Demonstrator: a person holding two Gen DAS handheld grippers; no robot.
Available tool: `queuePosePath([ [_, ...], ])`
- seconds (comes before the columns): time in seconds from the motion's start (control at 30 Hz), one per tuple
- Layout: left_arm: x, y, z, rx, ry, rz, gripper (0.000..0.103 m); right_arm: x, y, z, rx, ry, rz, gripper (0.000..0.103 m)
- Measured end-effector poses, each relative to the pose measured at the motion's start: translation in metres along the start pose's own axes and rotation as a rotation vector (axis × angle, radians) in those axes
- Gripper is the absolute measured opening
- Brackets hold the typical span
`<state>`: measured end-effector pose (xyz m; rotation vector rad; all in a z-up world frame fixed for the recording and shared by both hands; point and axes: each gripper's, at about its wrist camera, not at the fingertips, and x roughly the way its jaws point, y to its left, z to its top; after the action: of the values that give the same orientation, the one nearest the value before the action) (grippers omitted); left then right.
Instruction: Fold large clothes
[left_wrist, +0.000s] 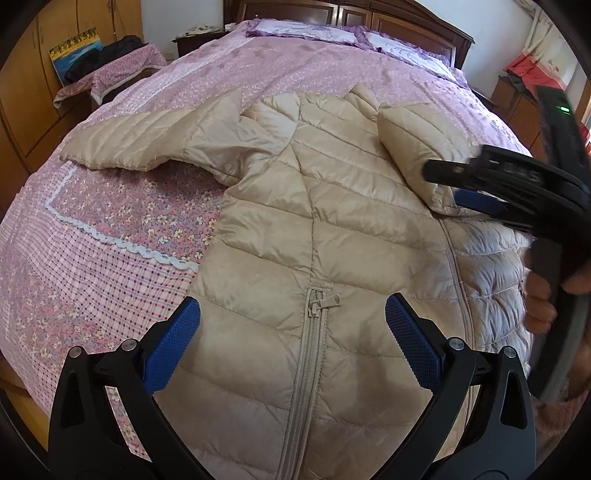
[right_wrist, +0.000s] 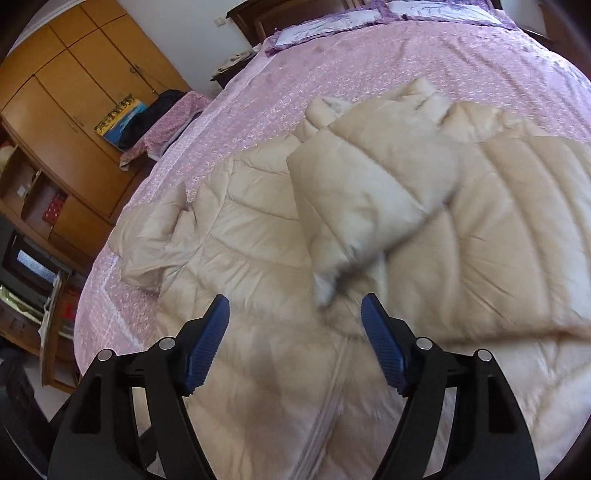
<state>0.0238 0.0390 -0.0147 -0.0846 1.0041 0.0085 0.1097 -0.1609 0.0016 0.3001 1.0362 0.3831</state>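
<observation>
Both tongs stand open and empty: left gripper (left_wrist: 291, 345) over the zip (left_wrist: 308, 365), right gripper (right_wrist: 295, 341) near the folded-in sleeve (right_wrist: 369, 206). On the bed (left_wrist: 110, 236) lies the jacket (left_wrist: 332, 229), front up; it looks light, puffy and slick, so pinch a seam or the other sleeve (left_wrist: 147, 142) at its cuff.

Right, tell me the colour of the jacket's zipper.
Beige, matching the jacket; the zipper shows best in the left wrist view.
</observation>
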Motion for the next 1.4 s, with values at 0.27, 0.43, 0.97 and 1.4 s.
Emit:
queuePosePath([
  [0.27,-0.005,-0.016,0.005,0.036,-0.014,-0.003,0.100,-0.064,-0.017,-0.019,0.062,-0.112,-0.018,0.085],
  [0.43,-0.009,-0.044,0.016,0.100,-0.021,-0.055,0.100,-0.091,-0.051,-0.029,0.128,-0.180,-0.132,0.085],
  [0.97,0.029,-0.149,0.089,0.207,-0.022,-0.196,0.100,-0.116,-0.147,-0.056,0.379,-0.221,-0.211,0.085],
  [1.4,0.090,-0.216,0.127,0.323,-0.107,0.022,0.096,-0.120,-0.170,-0.068,0.423,-0.240,-0.219,0.085],
])
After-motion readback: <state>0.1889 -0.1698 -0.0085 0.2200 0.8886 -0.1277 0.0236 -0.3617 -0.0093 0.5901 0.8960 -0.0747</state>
